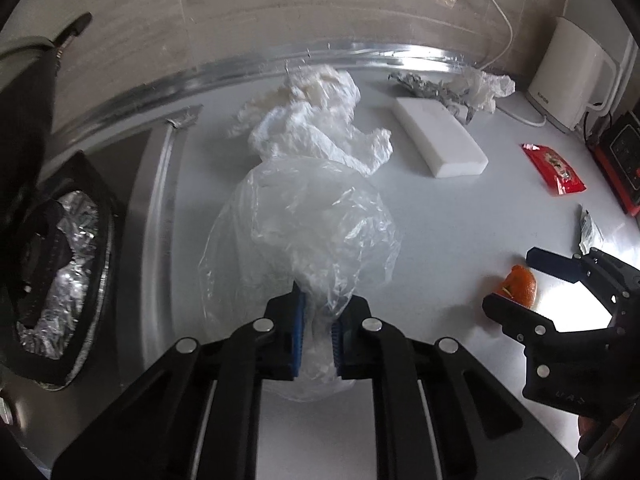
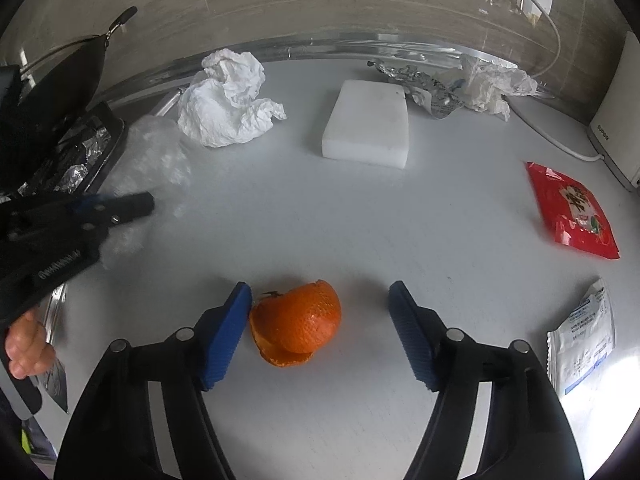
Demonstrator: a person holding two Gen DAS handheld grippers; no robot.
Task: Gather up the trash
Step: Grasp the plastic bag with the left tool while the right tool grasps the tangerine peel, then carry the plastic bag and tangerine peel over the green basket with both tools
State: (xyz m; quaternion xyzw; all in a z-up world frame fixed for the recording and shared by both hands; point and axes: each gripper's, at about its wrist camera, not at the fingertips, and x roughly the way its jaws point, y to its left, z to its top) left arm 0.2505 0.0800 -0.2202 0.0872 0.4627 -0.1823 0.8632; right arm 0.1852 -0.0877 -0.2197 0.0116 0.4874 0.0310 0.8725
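My left gripper (image 1: 318, 320) is shut on a clear plastic bag (image 1: 304, 224) that bulges ahead of its blue pads; in the right wrist view the left gripper (image 2: 132, 204) and the bag (image 2: 152, 164) show at the left. My right gripper (image 2: 320, 320) is open around an orange peel (image 2: 298, 324) on the white counter (image 2: 360, 220), with the left pad touching the peel. The peel (image 1: 520, 284) and right gripper (image 1: 520, 284) also show at the right of the left wrist view. A crumpled white paper (image 2: 228, 104) lies behind the bag.
A white foam block (image 2: 368, 128), crumpled foil and plastic (image 2: 460, 88), a red snack packet (image 2: 572, 212) and a white sachet (image 2: 584, 344) lie on the counter. A foil-lined stove burner (image 1: 60, 272) and a dark pan (image 2: 48, 92) are at the left. A white appliance (image 1: 568, 76) stands at the back right.
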